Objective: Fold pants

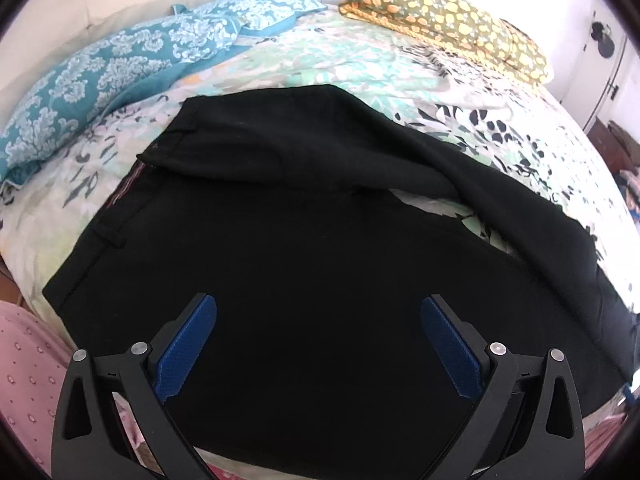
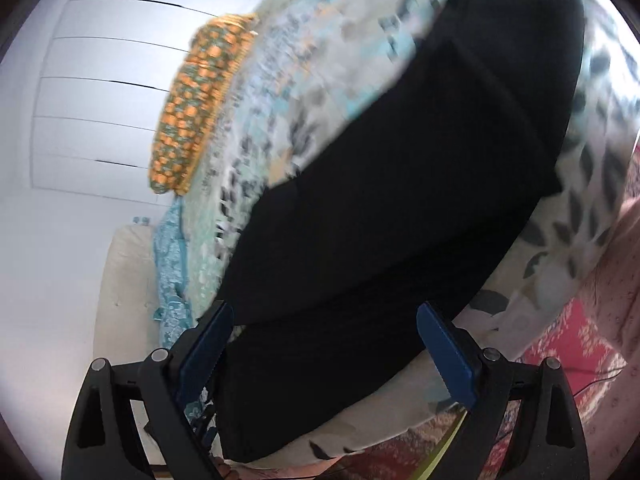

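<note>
Black pants (image 1: 304, 216) lie spread on a floral bedspread (image 1: 344, 64), waistband at the left, the two legs running to the right with a wedge of bedspread showing between them. My left gripper (image 1: 319, 304) hovers open over the near side of the pants, blue pads wide apart with nothing between them. In the right wrist view, which is rolled and blurred, the same pants (image 2: 420, 184) stretch away from the lower middle to the upper right. My right gripper (image 2: 324, 314) stands open above the pants' near part, its jaws empty.
Two teal patterned pillows (image 1: 112, 76) lie at the bed's far left. A folded yellow-flowered blanket (image 1: 452, 20) sits at the far right, also seen as an orange bundle (image 2: 200, 104). Pink fabric (image 1: 28, 380) and a red patterned rug (image 2: 572, 344) lie below the bed edge.
</note>
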A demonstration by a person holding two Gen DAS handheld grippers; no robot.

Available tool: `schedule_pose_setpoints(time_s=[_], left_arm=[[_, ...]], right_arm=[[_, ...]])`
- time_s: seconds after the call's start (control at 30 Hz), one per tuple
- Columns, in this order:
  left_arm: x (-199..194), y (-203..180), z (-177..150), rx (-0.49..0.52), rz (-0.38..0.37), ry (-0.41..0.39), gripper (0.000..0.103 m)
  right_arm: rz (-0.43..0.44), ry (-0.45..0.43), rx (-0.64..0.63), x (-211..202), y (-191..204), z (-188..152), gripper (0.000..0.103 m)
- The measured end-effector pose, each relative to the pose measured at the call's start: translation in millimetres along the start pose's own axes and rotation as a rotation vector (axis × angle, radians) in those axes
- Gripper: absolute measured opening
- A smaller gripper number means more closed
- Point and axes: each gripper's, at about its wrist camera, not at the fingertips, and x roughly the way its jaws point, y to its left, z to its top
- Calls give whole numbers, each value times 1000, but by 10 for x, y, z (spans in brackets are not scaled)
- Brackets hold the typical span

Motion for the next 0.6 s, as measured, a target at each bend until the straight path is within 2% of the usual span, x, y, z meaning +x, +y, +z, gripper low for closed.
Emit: schedule_pose_setpoints(time_s=[0.13,0.27,0.5,0.6], left_arm=[[55,4,-42,38,36,-9,102],[158,33,-43,3,44,29,102],[256,-63,-65,21,37,34,102],[314,-97,-67,40,44,42,102]], right_arm=[[-39,-71,10,85,-82,156,93],[-94,-127,-35,37,-34,346,93],[-160,-136,-147,48,-24,302,93],[-152,-160,-135,23,-74,321,92]])
